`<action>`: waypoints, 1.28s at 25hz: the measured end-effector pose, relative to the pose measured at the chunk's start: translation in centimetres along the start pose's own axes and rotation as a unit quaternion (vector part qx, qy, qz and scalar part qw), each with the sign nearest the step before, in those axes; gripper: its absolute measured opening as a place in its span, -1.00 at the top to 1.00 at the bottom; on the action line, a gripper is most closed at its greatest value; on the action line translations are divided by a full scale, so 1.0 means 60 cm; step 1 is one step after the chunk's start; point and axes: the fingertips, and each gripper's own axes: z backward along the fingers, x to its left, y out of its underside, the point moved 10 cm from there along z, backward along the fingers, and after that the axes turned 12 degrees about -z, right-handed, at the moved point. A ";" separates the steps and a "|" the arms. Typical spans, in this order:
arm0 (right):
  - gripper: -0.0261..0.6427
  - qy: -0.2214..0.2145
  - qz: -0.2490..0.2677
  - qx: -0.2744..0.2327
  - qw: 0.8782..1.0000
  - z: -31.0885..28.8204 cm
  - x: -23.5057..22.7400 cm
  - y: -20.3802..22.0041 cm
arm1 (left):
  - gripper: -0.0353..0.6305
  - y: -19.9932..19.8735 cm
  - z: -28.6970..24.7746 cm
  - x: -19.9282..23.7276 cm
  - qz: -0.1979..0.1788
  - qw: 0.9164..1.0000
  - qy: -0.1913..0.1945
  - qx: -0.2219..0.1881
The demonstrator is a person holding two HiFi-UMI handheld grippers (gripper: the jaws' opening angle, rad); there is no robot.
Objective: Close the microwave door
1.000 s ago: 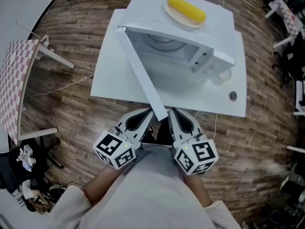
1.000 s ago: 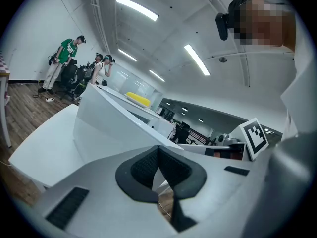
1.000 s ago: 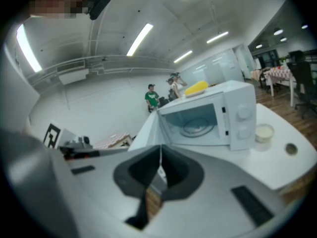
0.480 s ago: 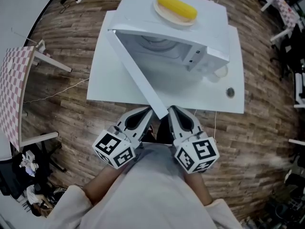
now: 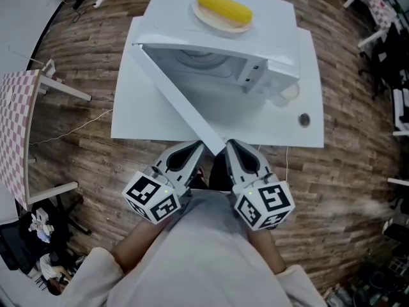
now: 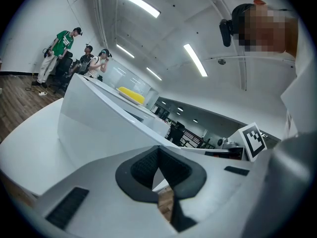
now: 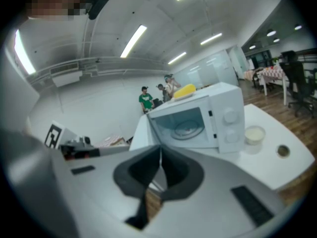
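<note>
A white microwave (image 5: 255,50) stands on a white table (image 5: 128,117), and its door (image 5: 172,101) is swung wide open toward me. The door's free end reaches the table's near edge, between my two grippers. My left gripper (image 5: 193,151) is just left of that end and my right gripper (image 5: 235,151) just right of it, both close to my body. Both are shut with nothing held. The left gripper view shows the door's outer face (image 6: 94,125) beyond the shut left gripper (image 6: 158,168). Past the shut right gripper (image 7: 160,166), the right gripper view looks into the open cavity (image 7: 185,125) with its turntable.
A plate with a yellow corn cob (image 5: 223,8) lies on top of the microwave. A small bowl (image 5: 289,93) and a round disc (image 5: 304,119) sit on the table right of it. A checkered table (image 5: 16,126) stands to the left. Several people (image 6: 62,48) stand far off.
The microwave and table have drifted up and to the left in the head view. The door stays at the same angle, and both grippers stay shut in the same place.
</note>
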 end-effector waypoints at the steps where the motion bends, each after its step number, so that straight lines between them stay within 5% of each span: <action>1: 0.85 0.001 0.000 -0.001 1.000 0.001 -0.002 -0.003 | 0.83 -0.002 -0.003 0.000 0.000 1.000 0.001 0.000; 32: 0.85 0.010 -0.012 -0.009 1.000 0.004 -0.075 -0.058 | 0.84 -0.016 -0.107 -0.006 0.011 1.000 0.017 0.004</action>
